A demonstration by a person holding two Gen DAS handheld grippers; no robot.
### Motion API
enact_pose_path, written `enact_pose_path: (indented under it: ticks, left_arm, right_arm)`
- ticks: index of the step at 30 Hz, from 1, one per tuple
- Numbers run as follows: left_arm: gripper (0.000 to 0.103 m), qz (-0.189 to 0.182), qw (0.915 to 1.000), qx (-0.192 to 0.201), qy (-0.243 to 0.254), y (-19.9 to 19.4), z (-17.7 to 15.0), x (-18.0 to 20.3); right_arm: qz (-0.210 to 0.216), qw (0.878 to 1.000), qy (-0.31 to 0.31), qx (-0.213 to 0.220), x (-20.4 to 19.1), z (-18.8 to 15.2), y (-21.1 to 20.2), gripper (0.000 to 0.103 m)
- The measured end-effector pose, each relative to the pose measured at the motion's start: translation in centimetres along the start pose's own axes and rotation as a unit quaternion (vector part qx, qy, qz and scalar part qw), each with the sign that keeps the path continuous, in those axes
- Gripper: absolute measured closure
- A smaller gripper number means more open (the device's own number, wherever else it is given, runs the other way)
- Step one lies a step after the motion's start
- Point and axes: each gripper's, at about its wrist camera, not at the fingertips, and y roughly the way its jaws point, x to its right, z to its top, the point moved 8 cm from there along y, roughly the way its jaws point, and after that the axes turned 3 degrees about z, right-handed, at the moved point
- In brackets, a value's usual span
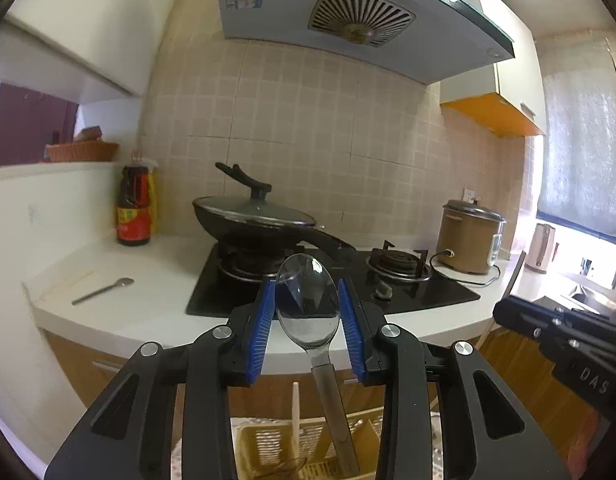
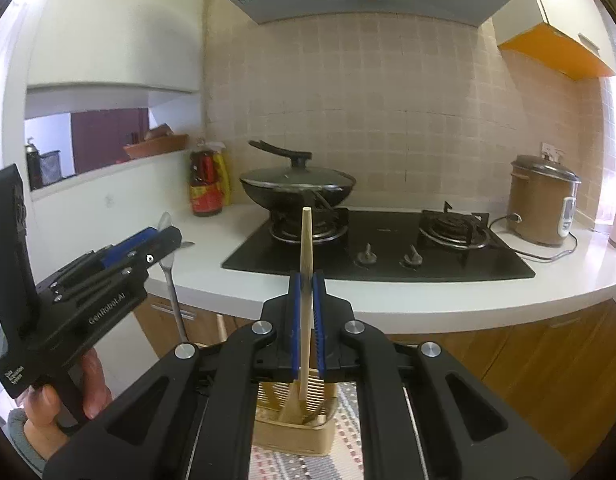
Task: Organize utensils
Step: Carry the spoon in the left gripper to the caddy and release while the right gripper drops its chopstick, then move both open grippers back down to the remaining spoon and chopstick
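My left gripper has its blue pads either side of the bowl of a large steel spoon, with small gaps showing, so the jaws look open. The spoon's handle runs down into a yellow slotted utensil basket, where a wooden stick also stands. My right gripper is shut on a wooden chopstick, held upright with its lower end in the basket. The left gripper and its spoon show at the left of the right wrist view. A second spoon lies on the white counter.
A black gas hob carries a lidded wok. A sauce bottle stands at the back left and a brown rice cooker with its cord at the right. The basket sits on a striped cloth below the counter edge.
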Motion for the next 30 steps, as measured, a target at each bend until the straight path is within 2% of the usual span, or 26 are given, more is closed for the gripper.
enact_pose_path:
  ticks: [5, 10, 14, 15, 16, 18, 21, 27, 30]
  left_arm:
    - [0.071, 0.006, 0.9997, -0.019, 0.017, 2.3, -2.8, 0.8]
    - [0.071, 0.024, 0.9993, -0.011, 0.027, 2.8, -4.0, 0.8]
    - [0.070, 0.010, 0.9988, -0.025, 0.041, 2.7, -4.8, 1.2]
    - [0.069, 0.005, 0.9987, -0.027, 0.042, 2.3, -4.9, 1.2]
    - [0.059, 0.002, 0.9987, -0.027, 0.042, 1.9, -4.9, 1.2]
    - [0.050, 0.000, 0.9987, -0.024, 0.044, 0.8, -4.7, 1.2]
    - [0.050, -0.001, 0.9981, -0.024, 0.056, -1.6, -4.3, 1.0]
    - [0.050, -0.012, 0.9989, -0.020, 0.040, -6.3, -4.0, -0.3]
    - [0.045, -0.019, 0.9988, -0.030, 0.032, -8.9, -4.8, -1.4]
  right_arm:
    - [0.001, 1.000, 0.013, -0.010, 0.7, -2.4, 1.7, 0.099]
    - [0.004, 1.000, 0.008, -0.013, 0.4, -4.4, 2.0, 0.099]
    - [0.007, 1.000, -0.002, -0.016, -0.1, -5.1, 1.4, 0.098]
    - [0.009, 1.000, -0.002, -0.017, -0.2, -5.2, 1.0, 0.098]
    - [0.010, 1.000, -0.002, -0.019, -0.2, -5.3, 0.7, 0.098]
    - [0.016, 1.000, 0.000, -0.024, -0.3, -5.5, -0.1, 0.098]
    - [0.022, 0.999, -0.002, -0.027, -0.8, -5.9, -1.5, 0.098]
    - [0.035, 0.999, -0.009, -0.040, -2.4, -8.0, -4.0, 0.098]
    - [0.052, 0.997, -0.007, -0.056, -3.4, -9.6, -5.0, 0.097]
